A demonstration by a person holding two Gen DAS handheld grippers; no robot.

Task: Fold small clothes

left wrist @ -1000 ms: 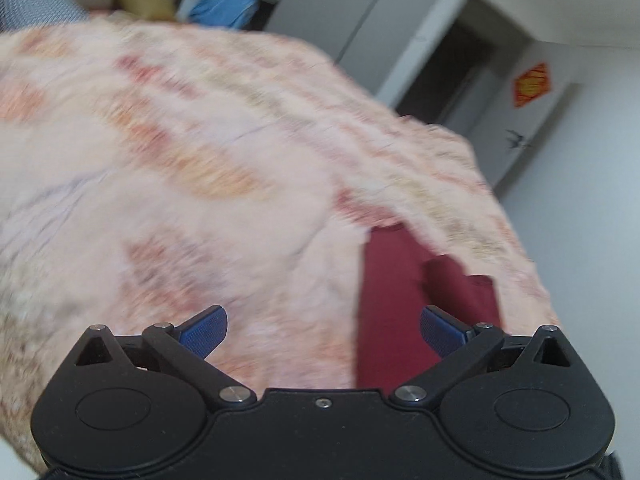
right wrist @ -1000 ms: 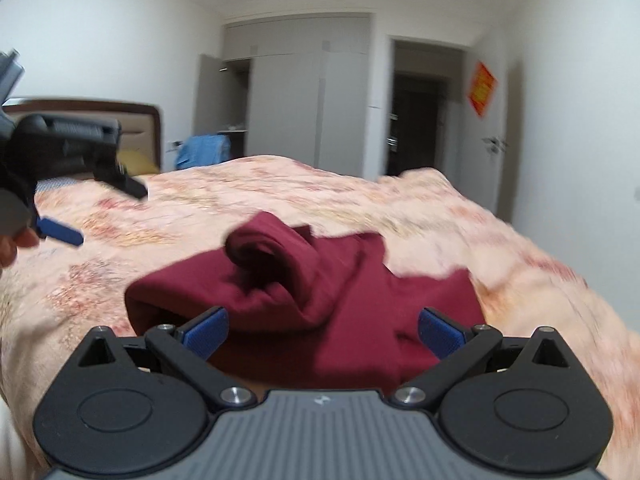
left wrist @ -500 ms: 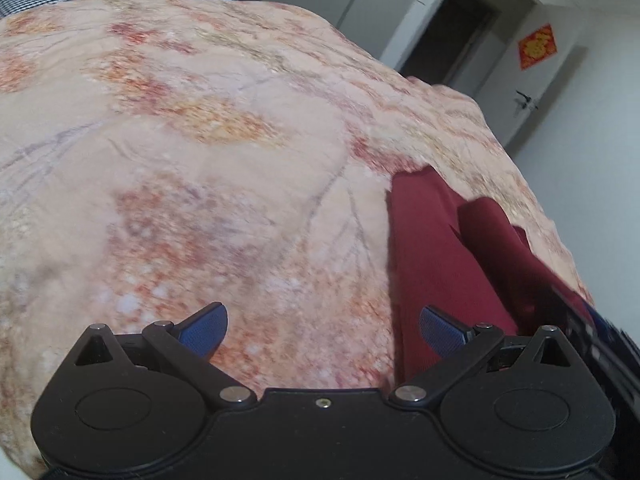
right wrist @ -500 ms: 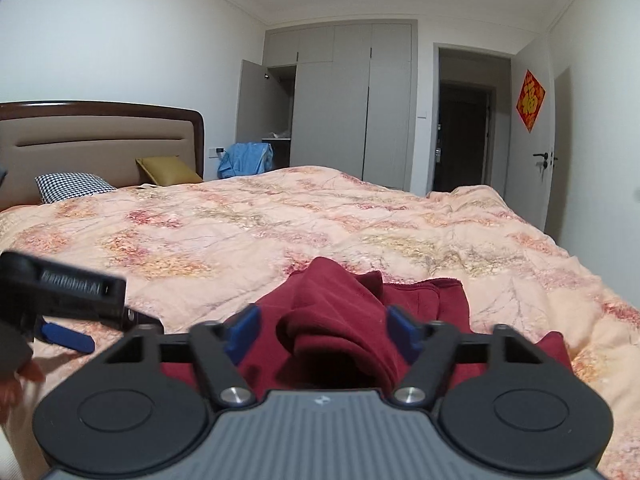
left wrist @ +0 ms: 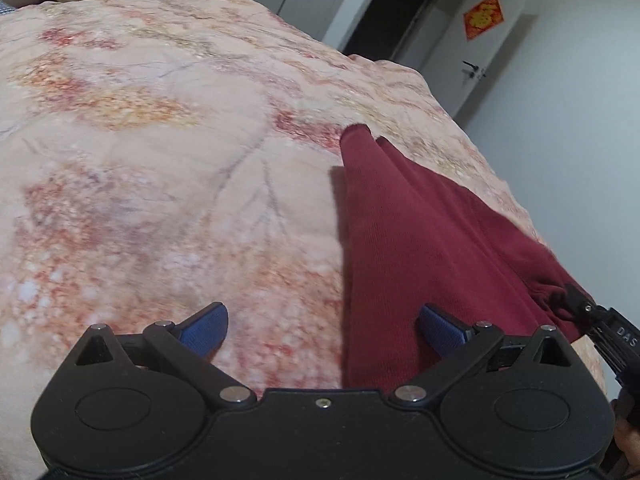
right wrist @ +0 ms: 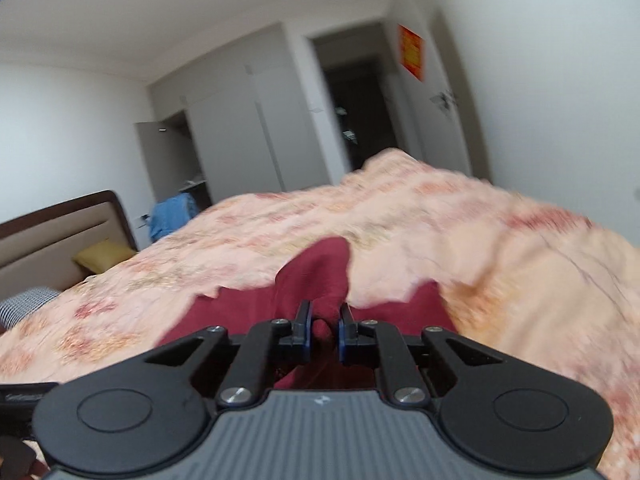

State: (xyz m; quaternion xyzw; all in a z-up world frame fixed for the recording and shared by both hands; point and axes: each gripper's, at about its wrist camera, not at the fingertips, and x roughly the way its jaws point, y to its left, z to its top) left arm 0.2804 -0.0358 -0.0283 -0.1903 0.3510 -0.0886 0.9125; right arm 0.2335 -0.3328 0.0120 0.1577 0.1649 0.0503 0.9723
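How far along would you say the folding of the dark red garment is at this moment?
Early. Done: the right gripper has clamped a bunched edge of the dark red garment. In hand: that edge is pulled taut over the floral bedspread. Left: the left gripper is open and empty, and no finished fold shows.

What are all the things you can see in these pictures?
Maroon garment: one, dark red, on the bed's right part, one bunched end pinched.
Bedspread: one, peach with red and orange blotches, covering the bed.
Headboard: one, beige with a dark brown frame, far left.
Yellow pillow: one, by the headboard.
Checked pillow: one, black and white, at the left edge.
Blue cloth: one, beyond the bed by the wardrobe.
Wardrobe: one, pale grey, one door open.
Red paper square: one, on the white door.
Left gripper: one, black with blue pads, open, empty.
Right gripper: one, shut on the garment.
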